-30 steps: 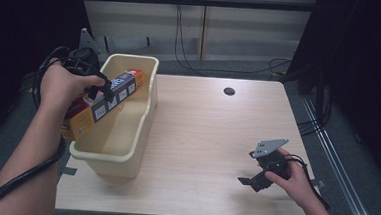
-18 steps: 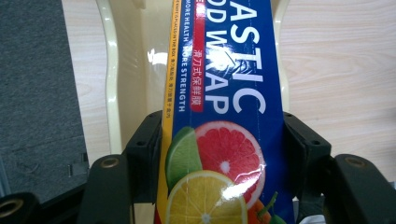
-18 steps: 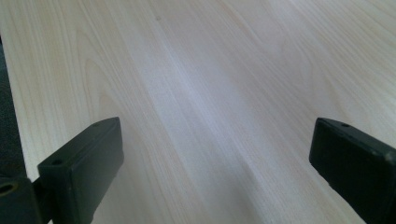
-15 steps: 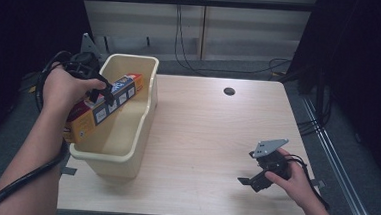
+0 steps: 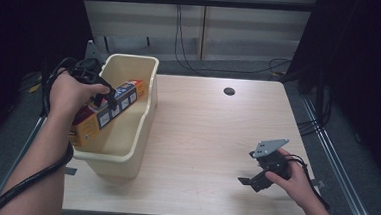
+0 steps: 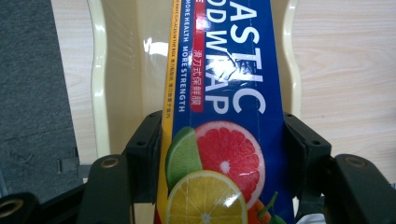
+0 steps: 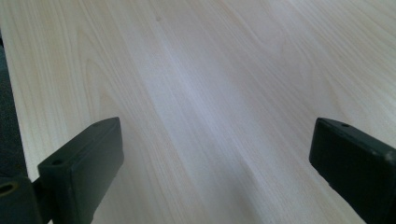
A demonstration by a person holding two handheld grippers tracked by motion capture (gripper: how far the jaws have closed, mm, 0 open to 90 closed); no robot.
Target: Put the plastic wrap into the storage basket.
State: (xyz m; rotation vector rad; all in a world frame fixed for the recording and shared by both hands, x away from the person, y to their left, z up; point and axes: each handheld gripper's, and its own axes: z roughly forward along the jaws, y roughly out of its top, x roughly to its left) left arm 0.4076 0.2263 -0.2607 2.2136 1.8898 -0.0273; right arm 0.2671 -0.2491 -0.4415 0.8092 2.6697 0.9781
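The wrap box (image 6: 224, 116) is clamped by the left gripper (image 5: 104, 99) over the bin (image 5: 142, 129), for lowering inside; the right gripper (image 7: 215, 186) is open, empty.

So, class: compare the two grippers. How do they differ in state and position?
The left gripper is shut on the plastic wrap box; the right gripper is open with nothing between its jaws. The left gripper is held over the yellow bin; the right gripper sits low by the bare table. Both are hand-held with black jaws.

A pale wooden table (image 5: 206, 138) stands on grey floor (image 5: 6, 141) before cream wall panels (image 5: 223, 27).
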